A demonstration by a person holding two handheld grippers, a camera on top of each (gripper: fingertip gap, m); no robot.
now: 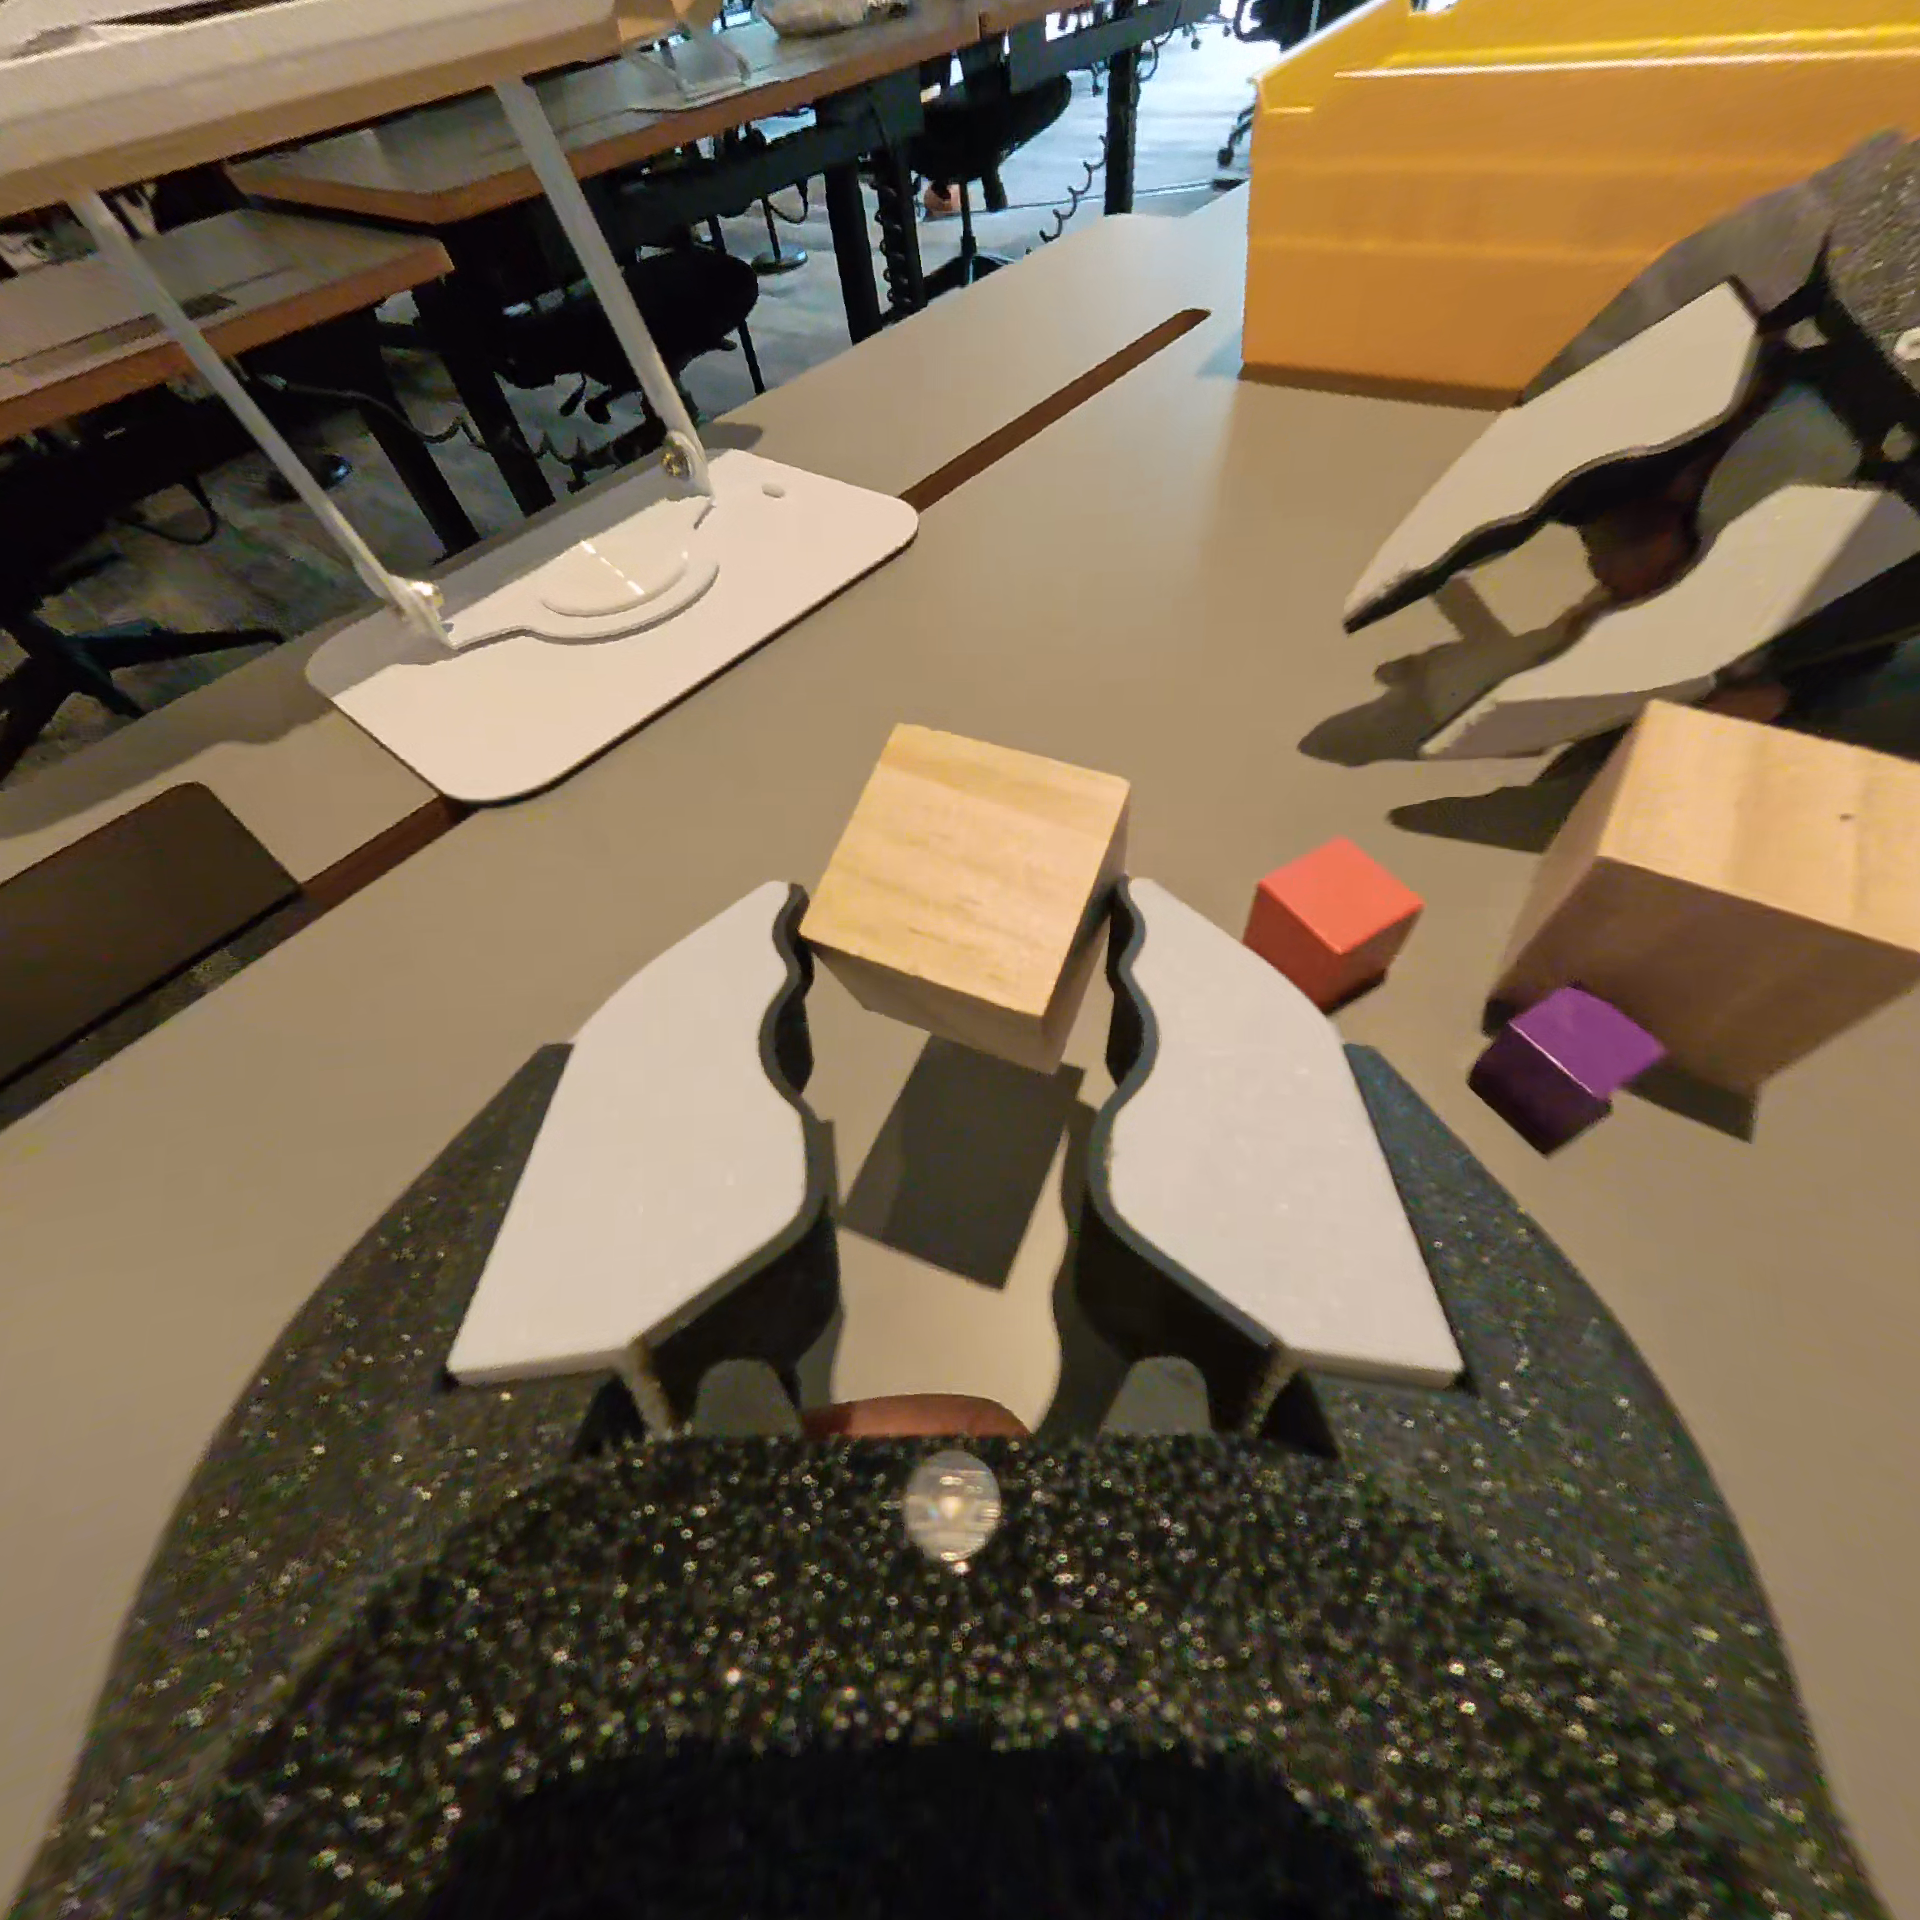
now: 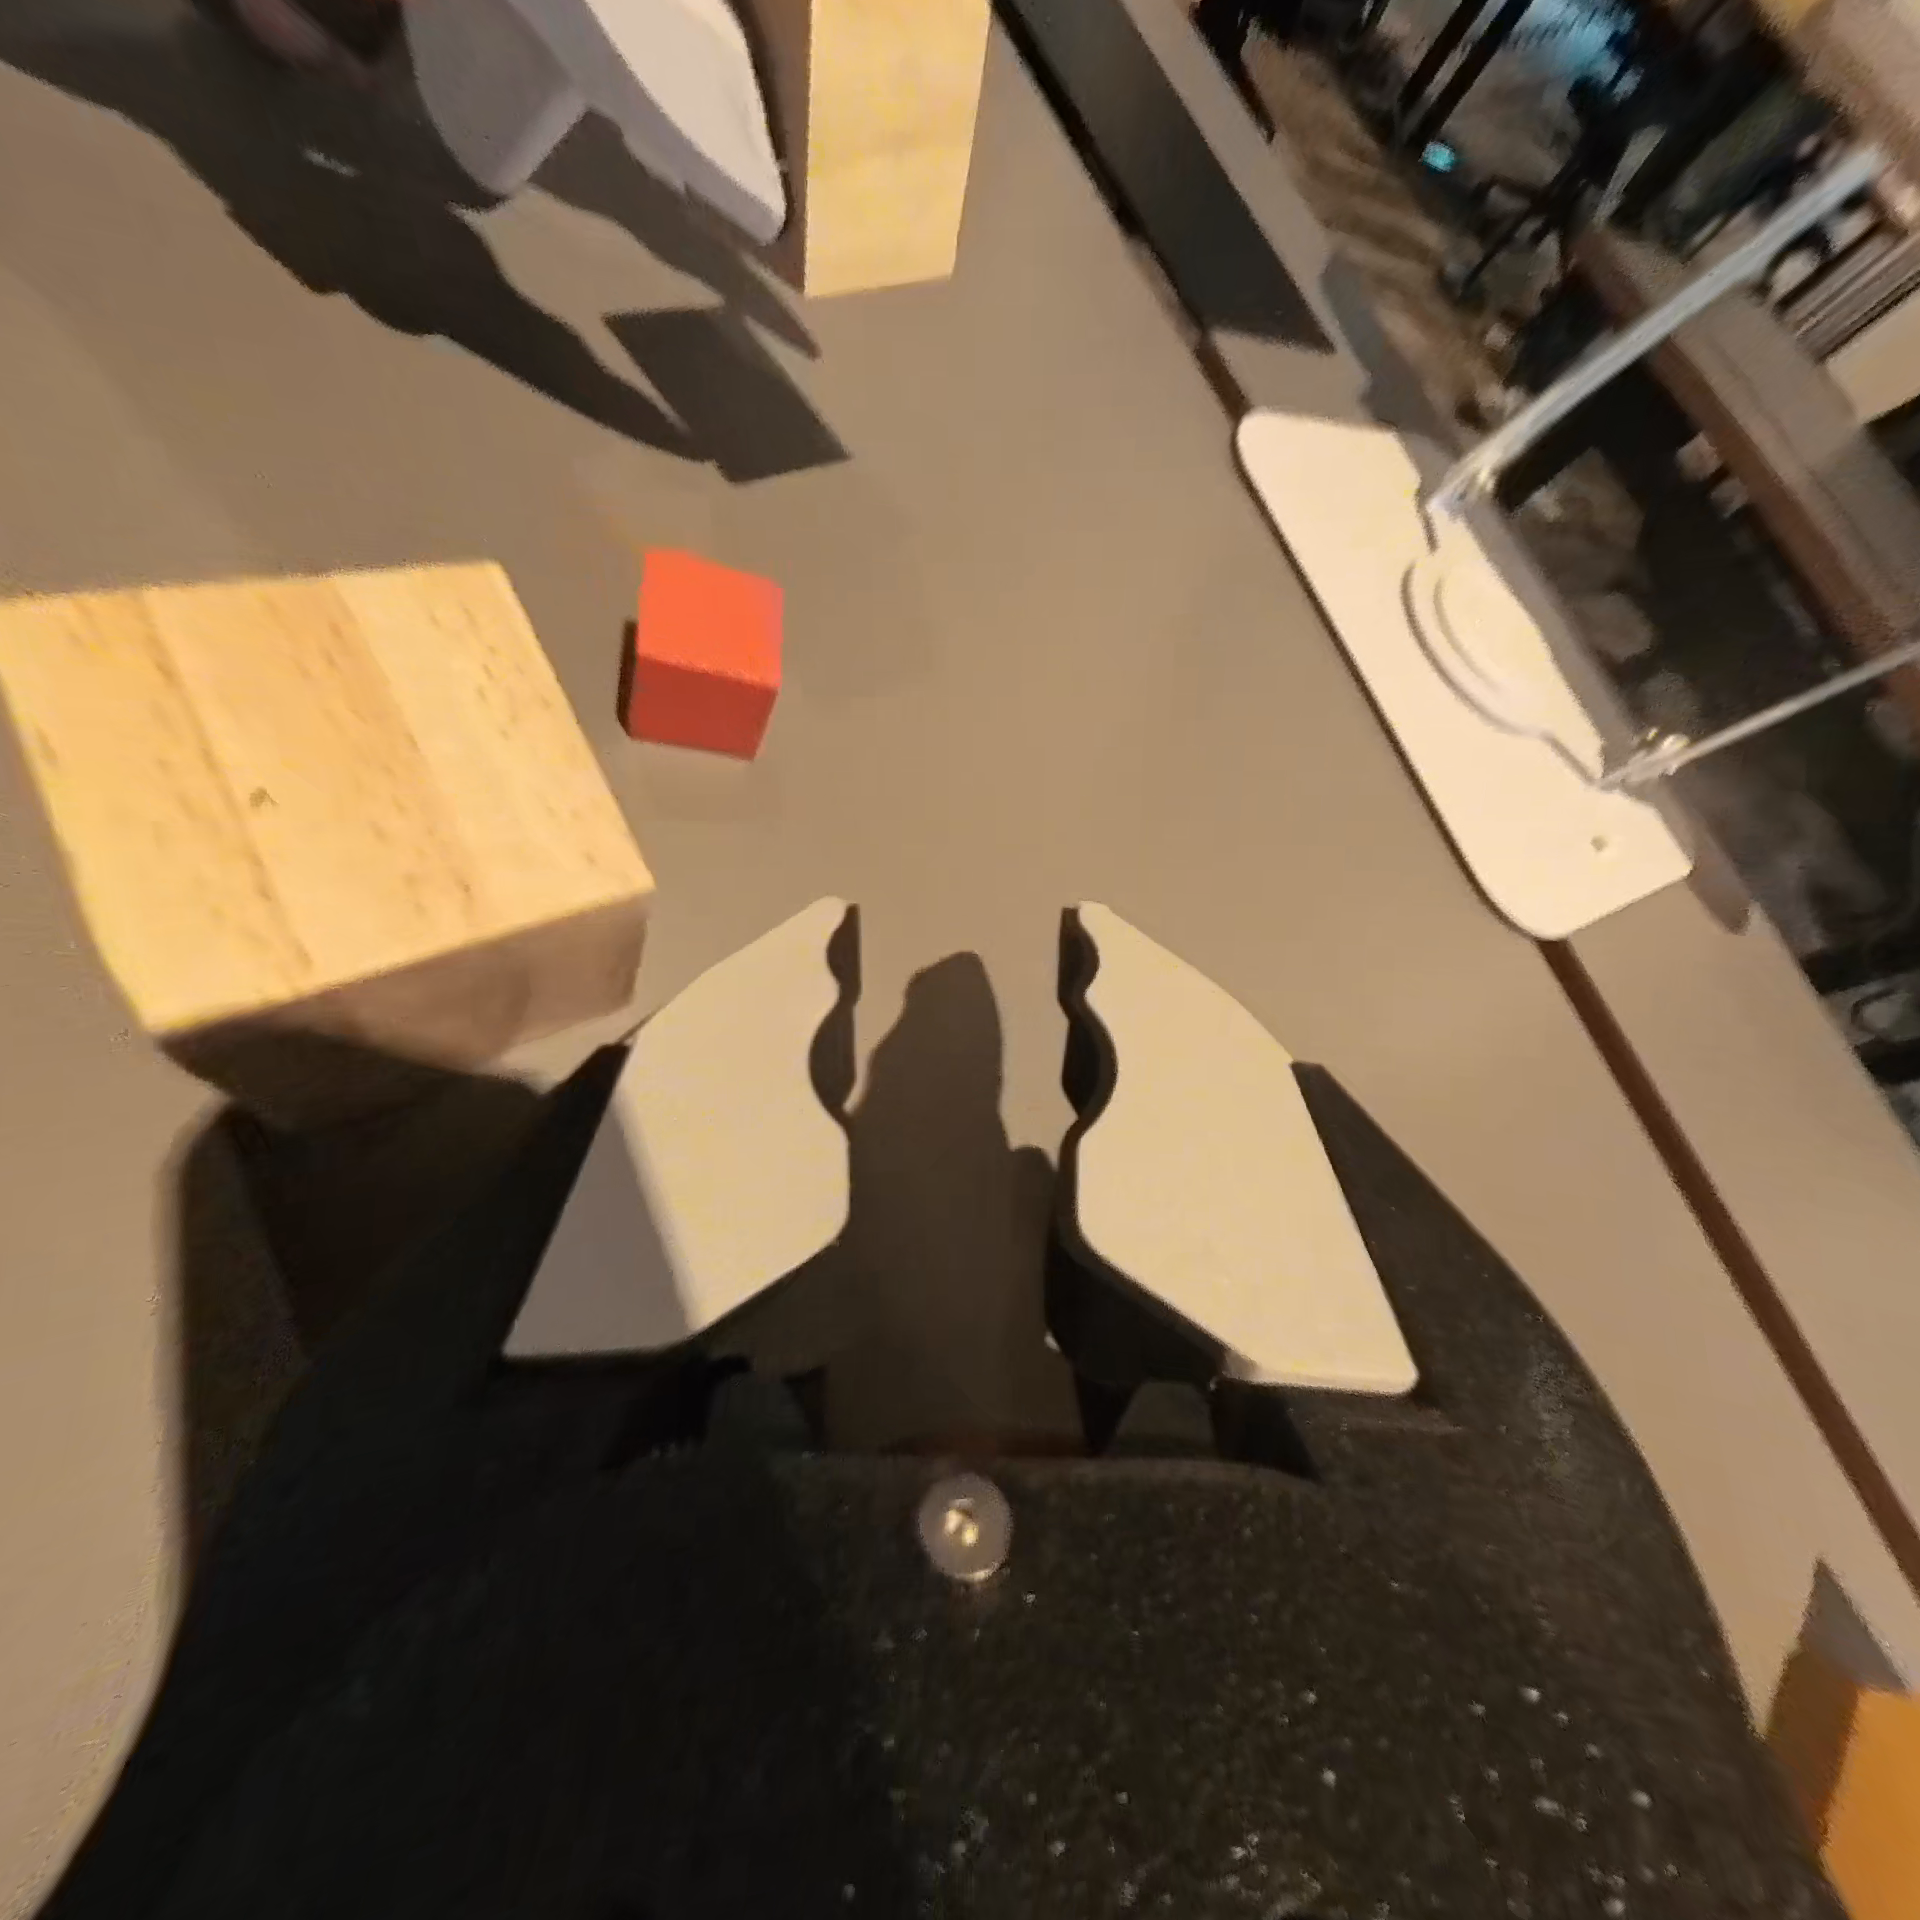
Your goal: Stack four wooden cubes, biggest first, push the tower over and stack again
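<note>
While my left tongs (image 1: pixel 961 914) clench the mid-sized plain wooden cube (image 1: pixel 966 894) by its two sides, the block hangs tilted above the grey table (image 1: pixel 1039 582), its dark square shadow lying on the tabletop just below. My right tongs (image 2: pixel 961 925) are released, the pale fingers (image 2: pixel 727 1164) standing apart with only bare tabletop and their own shadow between them; in the left wrist view they hover over the table beyond the biggest wooden cube (image 1: pixel 1725 883). That biggest cube rests flat on the table, just left of my right tongs' tip. Between it and the held cube sits the small red cube (image 1: pixel 1330 914), apart from both. A still smaller purple cube (image 1: pixel 1564 1060) lies at the big cube's near corner, close enough that I cannot tell whether they touch. Farther off, a white stand base (image 1: pixel 623 644) with clear angled struts sits at the table's edge, and a yellow bin (image 1: pixel 1507 208) stands at the far side.
</note>
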